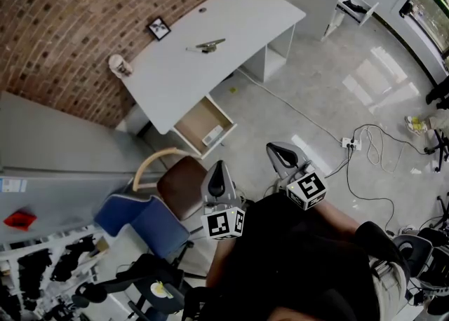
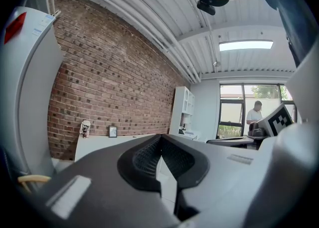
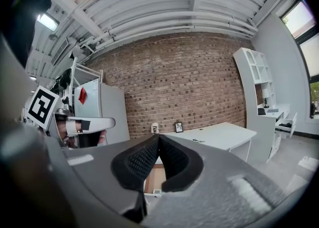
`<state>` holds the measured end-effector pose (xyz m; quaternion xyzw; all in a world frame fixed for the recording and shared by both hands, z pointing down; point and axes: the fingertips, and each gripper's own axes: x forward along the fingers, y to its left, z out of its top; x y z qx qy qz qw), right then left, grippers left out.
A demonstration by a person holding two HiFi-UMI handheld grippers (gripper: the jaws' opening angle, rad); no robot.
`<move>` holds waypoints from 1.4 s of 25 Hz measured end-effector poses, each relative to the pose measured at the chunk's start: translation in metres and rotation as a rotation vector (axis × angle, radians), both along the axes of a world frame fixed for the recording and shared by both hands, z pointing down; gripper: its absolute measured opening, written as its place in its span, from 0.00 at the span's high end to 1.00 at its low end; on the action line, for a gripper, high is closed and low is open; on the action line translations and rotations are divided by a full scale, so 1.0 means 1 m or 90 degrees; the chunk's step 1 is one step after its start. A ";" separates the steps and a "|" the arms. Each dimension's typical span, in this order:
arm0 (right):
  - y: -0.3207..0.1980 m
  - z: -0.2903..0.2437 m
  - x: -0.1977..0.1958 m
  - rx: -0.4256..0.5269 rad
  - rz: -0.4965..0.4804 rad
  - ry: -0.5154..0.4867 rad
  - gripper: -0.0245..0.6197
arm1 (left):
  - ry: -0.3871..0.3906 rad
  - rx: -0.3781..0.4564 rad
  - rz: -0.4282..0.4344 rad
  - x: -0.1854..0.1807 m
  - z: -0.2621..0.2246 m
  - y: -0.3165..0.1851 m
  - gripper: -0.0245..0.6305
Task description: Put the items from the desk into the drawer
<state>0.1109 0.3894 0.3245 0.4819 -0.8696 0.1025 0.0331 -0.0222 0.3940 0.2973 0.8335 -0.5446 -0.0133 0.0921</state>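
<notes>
Left gripper (image 2: 160,140), right gripper (image 3: 158,140), both closed.

Brick wall (image 1: 70,25) ahead of me. Below me is a brown-seat chair (image 1: 181,185), with a blue chair (image 1: 144,223) just beside it on the left. Grey cabinet (image 1: 56,146) at left carries a red tag (image 1: 19,219). White power strip (image 1: 349,144) and loose cables (image 1: 379,148) lie on the glossy floor (image 1: 316,95). A person (image 2: 255,116) stands by the far window (image 2: 232,110).

Left tool (image 1: 219,165), right tool (image 1: 271,148): jaws together
</notes>
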 end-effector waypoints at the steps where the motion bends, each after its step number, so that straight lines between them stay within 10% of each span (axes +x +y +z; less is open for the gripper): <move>1: 0.000 0.000 0.001 -0.001 0.001 -0.001 0.96 | 0.002 0.000 0.001 0.001 0.001 0.000 0.95; 7: 0.002 -0.002 0.010 0.002 0.002 -0.006 0.96 | 0.001 0.012 -0.007 0.007 -0.007 0.000 0.93; 11: 0.003 -0.003 0.019 0.002 0.002 -0.007 0.96 | -0.001 0.018 -0.011 0.014 -0.007 -0.002 0.65; 35: 0.003 0.004 0.090 -0.005 -0.012 -0.032 0.96 | -0.025 0.000 -0.014 0.093 0.001 0.000 0.65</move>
